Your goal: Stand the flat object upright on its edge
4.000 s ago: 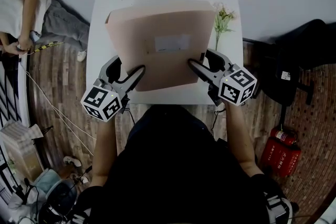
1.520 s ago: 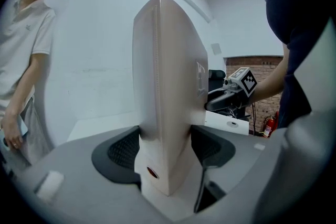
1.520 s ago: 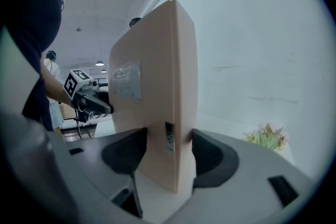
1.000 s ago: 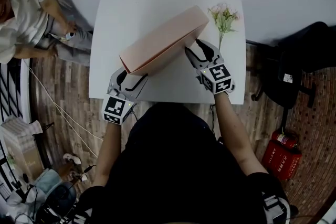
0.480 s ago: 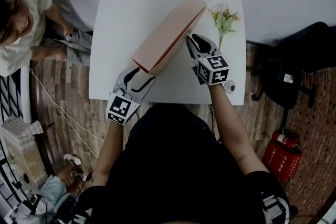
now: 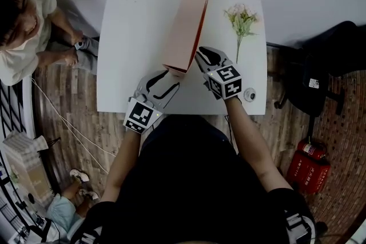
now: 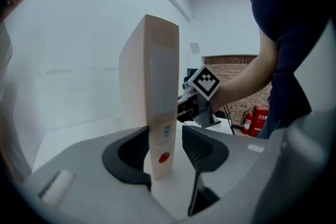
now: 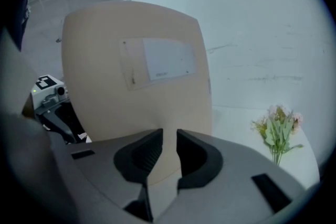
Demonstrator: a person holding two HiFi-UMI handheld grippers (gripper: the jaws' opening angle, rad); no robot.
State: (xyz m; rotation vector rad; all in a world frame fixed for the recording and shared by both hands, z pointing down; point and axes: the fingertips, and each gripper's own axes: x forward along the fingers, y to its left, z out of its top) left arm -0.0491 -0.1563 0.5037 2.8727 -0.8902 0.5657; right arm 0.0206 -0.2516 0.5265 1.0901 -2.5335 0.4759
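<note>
Pinkish-beige box: stands upright on its long edge on the white table, with its near end between the two grippers.
Left gripper: jaws straddle the box's narrow near end and are closing. One pad lies against the cardboard and the other is a sliver clear (not yet a clamp).
Right gripper: jaws are closing, with only a narrow slot between them. The box's broad face is just beyond the tips, and nothing is pinched.
Left gripper view only: red dot sticker and barcode label on the narrow end.
Right gripper view only: white label on the broad face.
Head view only: seated person on the floor beside the table.
Flower sprig: lies on the table, on the box's right-gripper side and apart from it.
</note>
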